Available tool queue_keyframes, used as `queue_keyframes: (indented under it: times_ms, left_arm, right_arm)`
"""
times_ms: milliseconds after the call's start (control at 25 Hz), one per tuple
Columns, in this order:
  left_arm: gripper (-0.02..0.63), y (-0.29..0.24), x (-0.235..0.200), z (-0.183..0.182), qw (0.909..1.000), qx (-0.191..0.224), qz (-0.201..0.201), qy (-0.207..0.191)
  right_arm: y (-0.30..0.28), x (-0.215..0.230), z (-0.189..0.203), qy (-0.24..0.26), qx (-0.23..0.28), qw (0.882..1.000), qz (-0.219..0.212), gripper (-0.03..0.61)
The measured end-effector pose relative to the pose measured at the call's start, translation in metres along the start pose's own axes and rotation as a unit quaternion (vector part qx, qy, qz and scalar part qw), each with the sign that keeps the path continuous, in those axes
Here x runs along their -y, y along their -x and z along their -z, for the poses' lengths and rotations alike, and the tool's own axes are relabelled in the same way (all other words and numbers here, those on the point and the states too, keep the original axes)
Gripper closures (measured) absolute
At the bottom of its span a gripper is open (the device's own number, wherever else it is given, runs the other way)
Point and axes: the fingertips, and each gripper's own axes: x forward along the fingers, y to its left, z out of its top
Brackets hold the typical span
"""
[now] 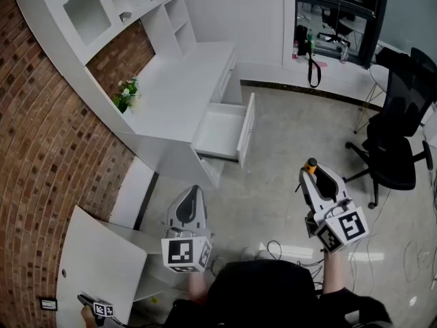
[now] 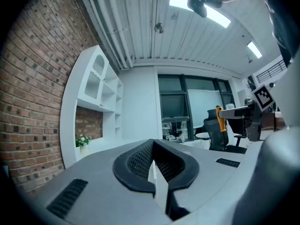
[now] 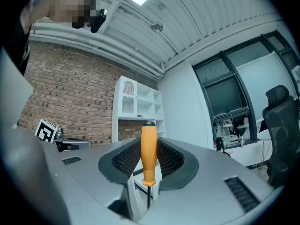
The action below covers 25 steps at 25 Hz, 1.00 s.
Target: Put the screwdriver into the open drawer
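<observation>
My right gripper [image 3: 149, 159] is shut on a screwdriver [image 3: 149, 153] with an orange handle, which stands upright between the jaws with its thin shaft pointing down. In the head view that right gripper [image 1: 312, 171] is at the right, over the floor, with the orange handle end [image 1: 311, 162] at its tip. An open white drawer [image 1: 222, 134] juts from the white desk [image 1: 179, 87], ahead and to the left of it. My left gripper [image 1: 190, 198] hangs lower left, below the drawer. Its jaws [image 2: 153, 162] meet with nothing between them.
A black office chair [image 1: 398, 126] stands on the right of the floor. A small plant [image 1: 127, 93] sits on the desk by the brick wall [image 1: 42, 156]. A white panel [image 1: 99, 258] lies at lower left. Cables [image 1: 280, 251] trail on the floor near the person's feet.
</observation>
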Motion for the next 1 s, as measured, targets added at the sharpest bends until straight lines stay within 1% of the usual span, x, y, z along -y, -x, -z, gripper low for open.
queue_keyframes:
  times_ms: [440, 840, 1000]
  left_arm:
    - [0.606, -0.003, 0.007, -0.002, 1.0, -0.002, -0.002, -0.002]
    - [0.605, -0.001, 0.019, 0.006, 0.9996, -0.021, -0.02, -0.002]
    - [0.604, -0.001, 0.02, 0.01, 0.9993, -0.026, -0.027, 0.0]
  right_arm:
    - [0.003, 0.01, 0.001, -0.001, -0.002, 1.0, 0.0, 0.469]
    - [0.002, 0.02, 0.005, -0.014, -0.007, 1.0, -0.013, 0.469]
    - [-0.008, 0.02, 0.006, -0.021, -0.008, 1.0, -0.021, 0.469]
